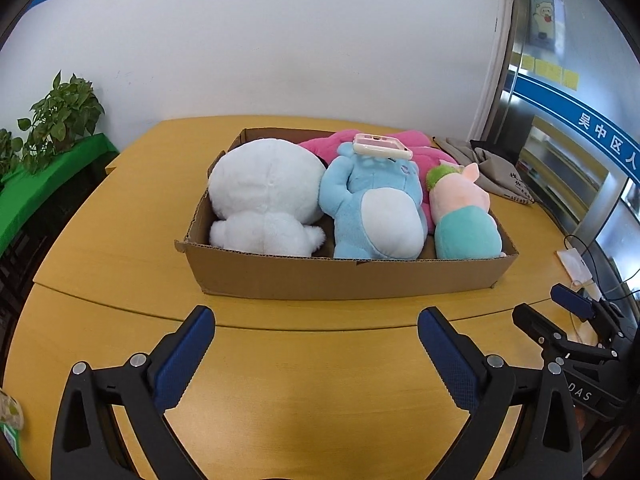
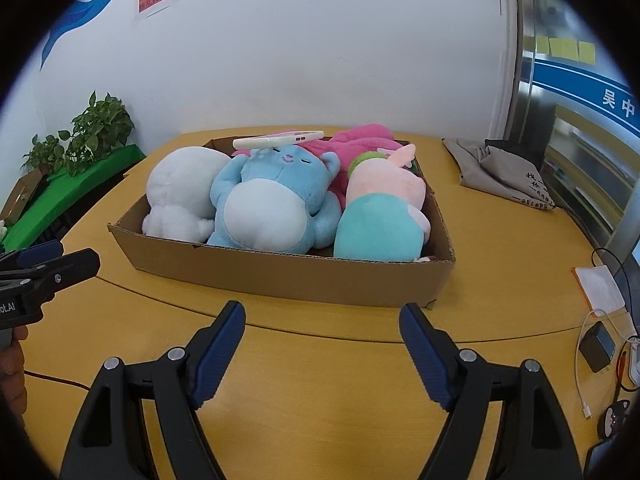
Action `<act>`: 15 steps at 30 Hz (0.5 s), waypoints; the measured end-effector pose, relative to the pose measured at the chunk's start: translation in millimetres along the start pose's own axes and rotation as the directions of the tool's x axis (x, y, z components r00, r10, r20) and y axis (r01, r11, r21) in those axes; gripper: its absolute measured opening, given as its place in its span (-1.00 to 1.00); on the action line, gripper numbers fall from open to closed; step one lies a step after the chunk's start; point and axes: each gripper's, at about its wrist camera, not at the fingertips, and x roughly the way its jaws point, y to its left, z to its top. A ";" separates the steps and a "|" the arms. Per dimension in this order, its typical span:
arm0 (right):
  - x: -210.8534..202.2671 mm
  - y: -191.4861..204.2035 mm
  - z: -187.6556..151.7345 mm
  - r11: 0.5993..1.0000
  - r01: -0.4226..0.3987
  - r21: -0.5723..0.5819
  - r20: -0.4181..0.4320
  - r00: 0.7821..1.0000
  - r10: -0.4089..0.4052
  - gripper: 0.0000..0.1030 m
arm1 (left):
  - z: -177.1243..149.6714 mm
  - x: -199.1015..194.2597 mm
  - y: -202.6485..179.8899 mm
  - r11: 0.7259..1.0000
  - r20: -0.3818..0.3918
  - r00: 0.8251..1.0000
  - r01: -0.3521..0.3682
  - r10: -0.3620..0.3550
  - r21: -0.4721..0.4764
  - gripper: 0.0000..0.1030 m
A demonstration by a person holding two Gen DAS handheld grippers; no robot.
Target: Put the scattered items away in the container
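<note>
The wooden table (image 1: 120, 240) fills the lower part of both views, and on it sits the cardboard box (image 1: 340, 276), a shallow open tray that holds all the soft toys. Largest among them is the white plush (image 1: 264, 196), lying at the box's left end with its back up; beside it, in the middle, lies the blue plush (image 1: 376, 208) on its back, pale belly upward. Behind these a pink plush (image 1: 404, 140) spreads along the far wall of the box, partly hidden. At the right end lies the pink-and-teal plush (image 1: 466, 216) (a green tuft shows at its head). A phone case (image 1: 382, 146), pale and flat, rests on the blue plush's head, tilted a little. On the table to the right of the box, apart from it, lies a grey cloth bag (image 2: 504, 172). The left gripper (image 1: 316, 356) hangs over bare table near the box's front wall, its jaws spread wide with nothing between them. The right gripper (image 2: 322, 352) is likewise in front of the box, jaws spread and empty. Potted plants (image 2: 92, 132) stand on a green ledge at the left.
</note>
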 end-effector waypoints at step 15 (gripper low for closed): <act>-8.5 -4.0 -8.4 0.999 0.006 0.035 -0.003 1.000 -0.006 0.54 | -10.4 -11.1 -2.6 1.000 -0.011 1.000 0.022 -0.022 -0.006 0.99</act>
